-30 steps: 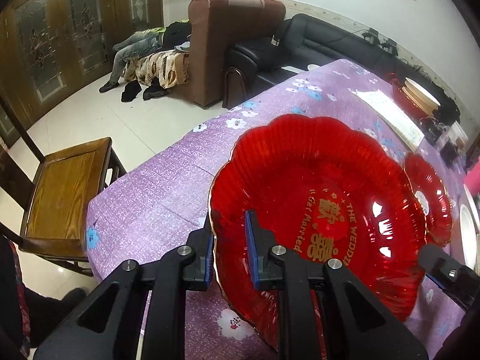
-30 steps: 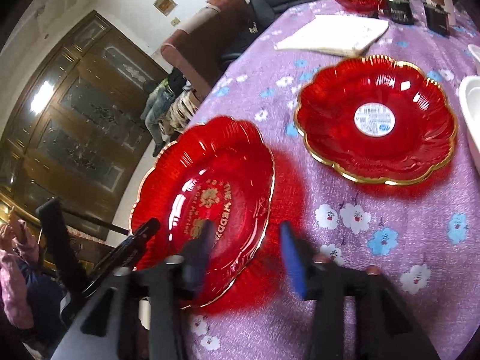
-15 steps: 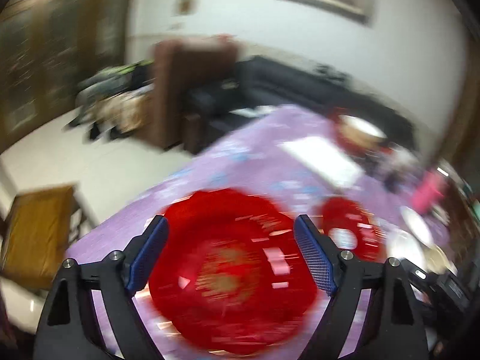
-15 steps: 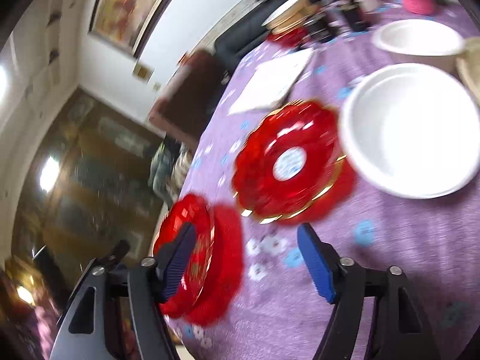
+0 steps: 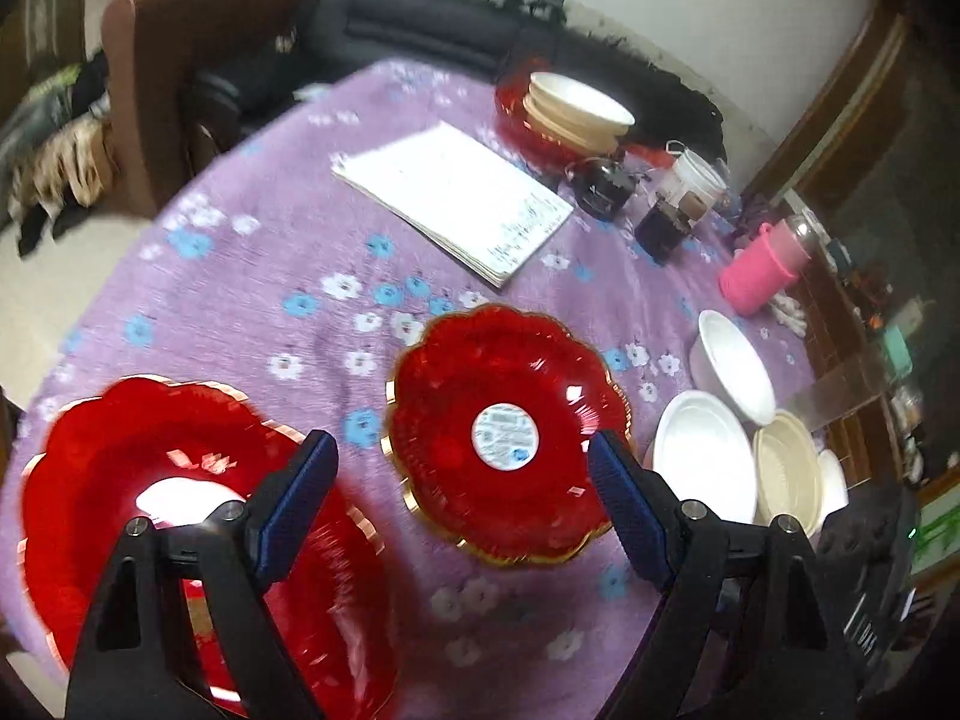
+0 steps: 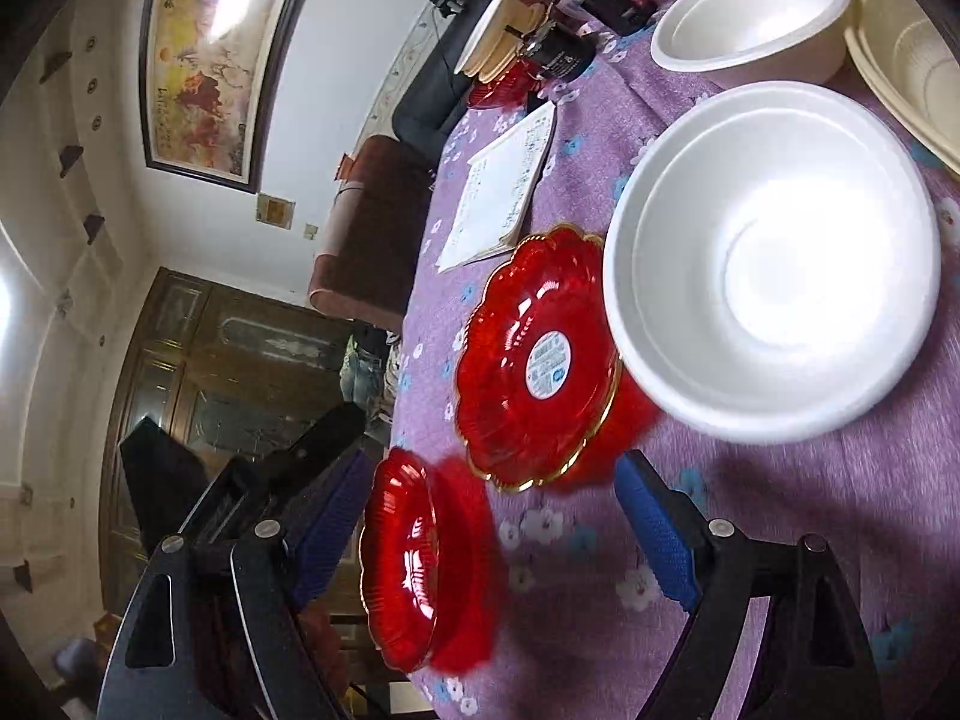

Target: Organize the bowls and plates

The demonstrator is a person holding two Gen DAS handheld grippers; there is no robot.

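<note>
I have both tools raised above the worktop [image 5: 252, 252], a surface under a purple flowered cloth. The left gripper [image 5: 462, 480] has its jaws released and spread wide, holding nothing; the right gripper [image 6: 486, 516] is likewise released and empty.

The scalloped red glass plate with a gold rim [image 5: 180, 516] lies flat near the worktop's near edge, just under my left tool. A second red scalloped plate with a round white sticker at its centre [image 5: 507, 435] sits apart from it, framed between the left jaws, which I judge makes it the likely next pick.

Beside that plate, close to its rim, is a round white foam bowl [image 6: 774, 258]; whether they touch I cannot tell. Another white foam bowl [image 6: 750, 12] and a cream ribbed plastic bowl [image 6: 906, 54] cluster behind it. I judge like goes with like, since a stack of cream bowls on a red dish [image 5: 570, 111] already stands at the far side.

A white notepad [image 5: 456, 198] lies well apart.
</note>
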